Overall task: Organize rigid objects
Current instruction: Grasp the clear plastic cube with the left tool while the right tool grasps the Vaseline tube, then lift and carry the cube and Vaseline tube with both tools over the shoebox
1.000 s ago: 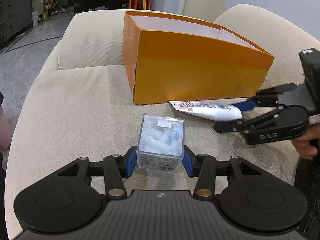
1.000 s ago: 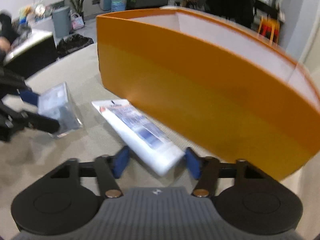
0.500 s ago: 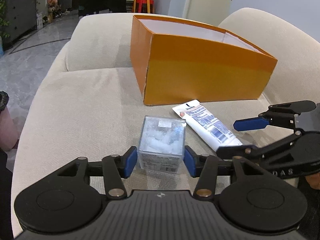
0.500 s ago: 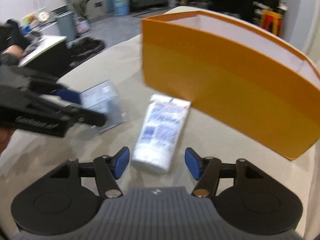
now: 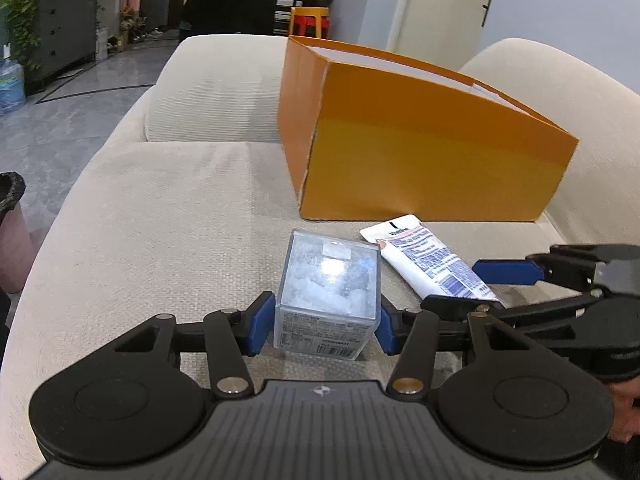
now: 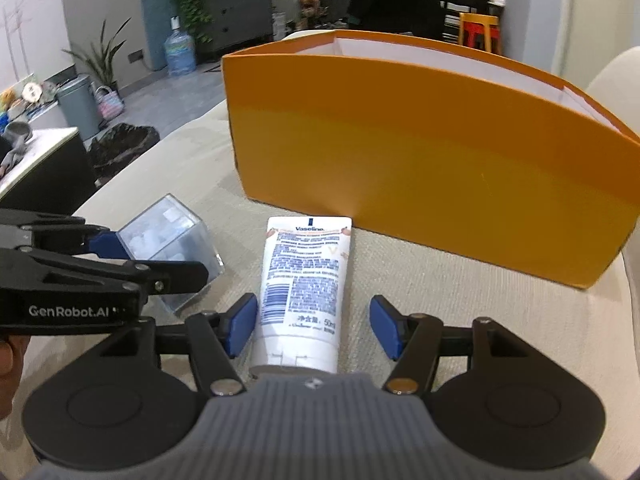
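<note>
A clear plastic box [image 5: 328, 294] with white bits inside stands on the beige sofa seat, between the blue pads of my left gripper [image 5: 326, 330], which touch its sides. It also shows in the right wrist view [image 6: 172, 240]. A white Vaseline tube [image 6: 304, 288] lies on the seat, cap end toward me, between the spread pads of my open right gripper [image 6: 312, 330], with a gap on the right side. The tube [image 5: 432, 264] lies right of the box in the left wrist view. An open orange cardboard box [image 5: 420, 144] stands just behind both.
The sofa's backrest cushions [image 5: 216, 92] rise behind the orange box [image 6: 432, 152]. The seat's left edge [image 5: 60, 216] drops to a grey floor. A bin with a black bag [image 5: 10, 232] stands at the left. My two grippers are close side by side.
My right gripper has swung round to line up with the tube, which now lies straight between its pads. My left gripper has stayed at the clear box while the view shifted slightly.
</note>
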The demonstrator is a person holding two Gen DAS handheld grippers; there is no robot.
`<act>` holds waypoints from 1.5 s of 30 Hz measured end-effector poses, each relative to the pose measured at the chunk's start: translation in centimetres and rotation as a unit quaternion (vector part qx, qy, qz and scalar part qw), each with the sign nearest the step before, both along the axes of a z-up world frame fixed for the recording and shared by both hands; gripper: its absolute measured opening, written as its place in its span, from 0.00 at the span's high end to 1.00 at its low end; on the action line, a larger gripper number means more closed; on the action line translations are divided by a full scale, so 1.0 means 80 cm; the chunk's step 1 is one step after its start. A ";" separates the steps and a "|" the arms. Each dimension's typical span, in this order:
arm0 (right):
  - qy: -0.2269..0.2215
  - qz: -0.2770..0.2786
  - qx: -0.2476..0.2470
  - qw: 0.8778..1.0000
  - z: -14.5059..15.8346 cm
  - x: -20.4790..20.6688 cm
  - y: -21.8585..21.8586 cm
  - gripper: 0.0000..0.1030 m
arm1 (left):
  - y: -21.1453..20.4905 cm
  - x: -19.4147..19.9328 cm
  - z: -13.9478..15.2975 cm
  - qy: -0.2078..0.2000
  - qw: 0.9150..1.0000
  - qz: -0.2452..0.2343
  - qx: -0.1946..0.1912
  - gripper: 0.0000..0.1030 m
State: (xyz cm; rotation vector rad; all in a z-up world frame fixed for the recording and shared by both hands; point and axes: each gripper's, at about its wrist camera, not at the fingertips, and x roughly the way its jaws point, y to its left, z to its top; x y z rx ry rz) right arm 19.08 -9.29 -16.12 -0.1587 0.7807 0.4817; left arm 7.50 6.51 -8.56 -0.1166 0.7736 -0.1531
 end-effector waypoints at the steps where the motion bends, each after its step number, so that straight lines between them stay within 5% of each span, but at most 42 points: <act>1: -0.003 -0.002 -0.001 1.000 -0.001 -0.001 0.002 0.40 | 0.000 0.000 0.000 -0.001 1.000 0.003 -0.001 0.42; 11: -0.041 -0.013 -0.022 0.999 -0.013 -0.010 0.020 0.40 | -0.007 0.005 -0.001 -0.003 1.000 0.016 0.004 0.47; 16: -0.042 -0.003 -0.021 0.999 -0.011 -0.016 0.019 0.55 | -0.007 -0.001 0.001 -0.002 1.000 0.016 0.005 0.47; 24: -0.035 -0.003 -0.022 0.999 -0.008 -0.021 0.017 0.56 | 0.005 -0.012 0.009 0.006 1.000 0.024 0.000 0.47; 32: -0.009 -0.025 0.017 1.000 0.005 -0.045 0.005 0.57 | 0.019 -0.031 0.037 -0.008 1.000 0.022 0.003 0.47; 45: -0.027 -0.080 0.069 0.994 0.053 -0.086 -0.038 0.57 | 0.009 -0.047 0.095 -0.054 0.998 -0.006 0.015 0.47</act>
